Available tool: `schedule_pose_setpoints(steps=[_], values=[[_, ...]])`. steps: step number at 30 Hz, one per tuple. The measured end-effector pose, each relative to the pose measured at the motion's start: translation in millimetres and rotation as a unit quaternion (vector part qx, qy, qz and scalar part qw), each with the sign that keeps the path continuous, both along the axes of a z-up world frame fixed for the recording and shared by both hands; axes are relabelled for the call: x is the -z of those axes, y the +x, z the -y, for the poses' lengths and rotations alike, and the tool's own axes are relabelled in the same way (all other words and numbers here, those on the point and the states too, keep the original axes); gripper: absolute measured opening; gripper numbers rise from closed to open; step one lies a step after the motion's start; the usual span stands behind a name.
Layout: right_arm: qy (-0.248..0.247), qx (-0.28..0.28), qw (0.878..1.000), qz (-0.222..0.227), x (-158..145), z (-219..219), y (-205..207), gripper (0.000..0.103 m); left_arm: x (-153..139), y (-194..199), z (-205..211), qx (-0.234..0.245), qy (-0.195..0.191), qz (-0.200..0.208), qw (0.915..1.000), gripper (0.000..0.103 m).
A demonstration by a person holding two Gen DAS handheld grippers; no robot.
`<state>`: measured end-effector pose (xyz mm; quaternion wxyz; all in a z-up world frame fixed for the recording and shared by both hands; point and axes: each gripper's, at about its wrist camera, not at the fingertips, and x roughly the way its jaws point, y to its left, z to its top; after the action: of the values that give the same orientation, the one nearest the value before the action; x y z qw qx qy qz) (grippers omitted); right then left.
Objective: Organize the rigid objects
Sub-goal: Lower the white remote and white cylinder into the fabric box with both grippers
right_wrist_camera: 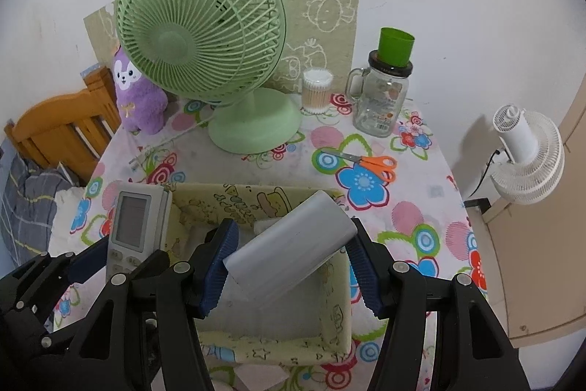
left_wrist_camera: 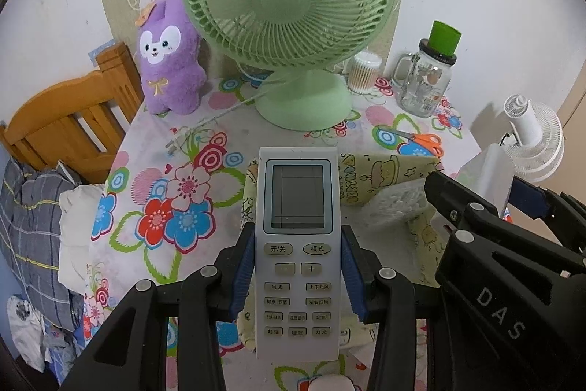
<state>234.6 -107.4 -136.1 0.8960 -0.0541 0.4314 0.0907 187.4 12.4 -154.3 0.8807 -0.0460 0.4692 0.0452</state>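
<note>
White hard plastic, the slim air-conditioner remote with grey screen (left_wrist_camera: 297, 237) is pinched at mid-body, beside its upper buttons, by the left gripper (left_wrist_camera: 297, 275) above the yellow cartoon-print fabric basket (right_wrist_camera: 335, 308). Over that basket the right gripper (right_wrist_camera: 293, 266) clamps a smooth silver-grey rounded box (right_wrist_camera: 289, 251) askew across its sides. Both look light and stiff, the box likely slippery, so flat-side holds near the middle suit them

We're looking at two fans (right_wrist_camera: 199, 24) (right_wrist_camera: 527, 149), one green, one white, and two remotes (right_wrist_camera: 137, 222) (right_wrist_camera: 293, 240). One pair of scissors (right_wrist_camera: 370, 162), one jar (right_wrist_camera: 382, 98), one plush toy (right_wrist_camera: 137, 98) and one fabric bin (right_wrist_camera: 335, 303) are showing.
</note>
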Motion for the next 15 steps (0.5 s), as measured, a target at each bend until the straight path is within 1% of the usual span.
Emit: schedule_pose_setpoints(steps=[11,15], values=[[0.001,0.005,0.999,-0.034,26,1,19,0.063,25,18,6,0.004,0.004,-0.029,0.9996,0.045],[-0.007,0.007,0.999,-0.039,32,3,23,0.063,33,21,7,0.006,0.013,-0.037,0.9992,0.045]])
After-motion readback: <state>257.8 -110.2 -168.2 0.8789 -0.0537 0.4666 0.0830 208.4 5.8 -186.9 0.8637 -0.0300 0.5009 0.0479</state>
